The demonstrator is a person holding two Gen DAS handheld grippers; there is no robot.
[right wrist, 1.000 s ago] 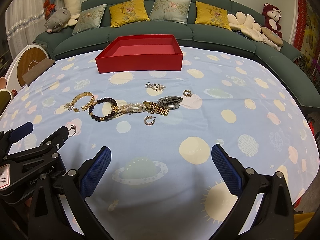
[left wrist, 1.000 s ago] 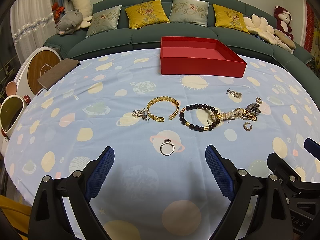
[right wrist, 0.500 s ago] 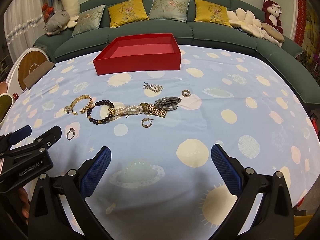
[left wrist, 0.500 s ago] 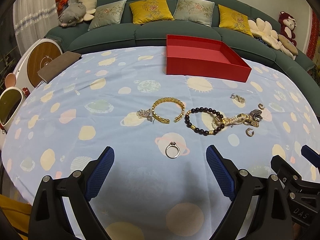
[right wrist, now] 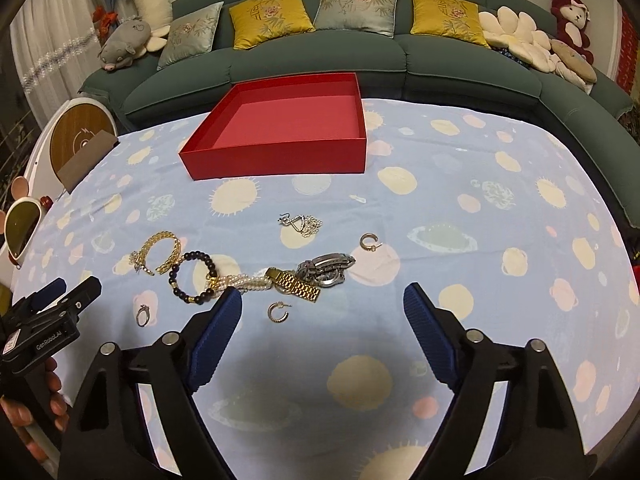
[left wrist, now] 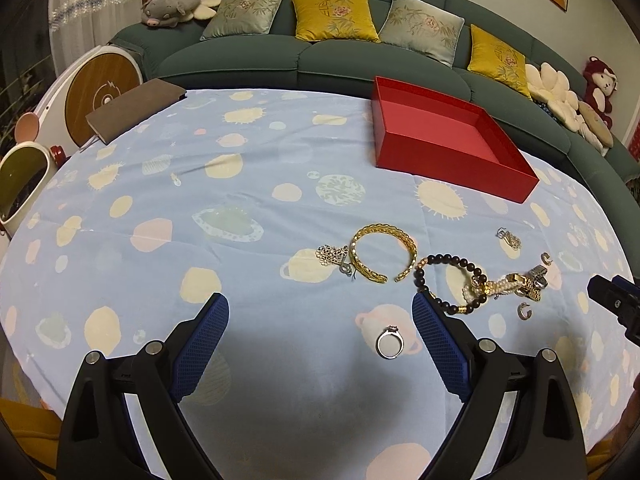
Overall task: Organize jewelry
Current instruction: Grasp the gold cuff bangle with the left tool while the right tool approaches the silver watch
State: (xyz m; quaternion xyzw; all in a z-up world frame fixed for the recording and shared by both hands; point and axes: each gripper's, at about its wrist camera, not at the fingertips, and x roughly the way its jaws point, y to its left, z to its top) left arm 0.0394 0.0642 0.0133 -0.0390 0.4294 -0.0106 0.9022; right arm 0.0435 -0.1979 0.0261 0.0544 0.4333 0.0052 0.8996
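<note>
Jewelry lies on the blue planet-print cloth. A silver ring (left wrist: 390, 343) sits just inside my open left gripper (left wrist: 320, 332), near its right finger. Beyond it lie a gold cuff bracelet (left wrist: 380, 252), a silver charm (left wrist: 332, 256), a dark bead bracelet (left wrist: 448, 280), pearls, a gold watch band (right wrist: 298, 284), a silver watch (right wrist: 326, 268), two hoop earrings (right wrist: 278, 312) and a silver pendant (right wrist: 302, 222). The empty red box (right wrist: 280, 156) stands at the far side. My right gripper (right wrist: 322, 320) is open and empty, just short of the near earring.
A brown notebook (left wrist: 132, 110) lies at the table's far left corner. A green sofa (right wrist: 360, 60) with cushions and plush toys curves behind the table. White round gadgets (left wrist: 24, 176) stand off the left edge. The left gripper shows at the right wrist view's left edge (right wrist: 48, 312).
Both grippers have moved forward toward the jewelry. The left view has swung left, so the ring now sits near its right finger. Both stay open.
</note>
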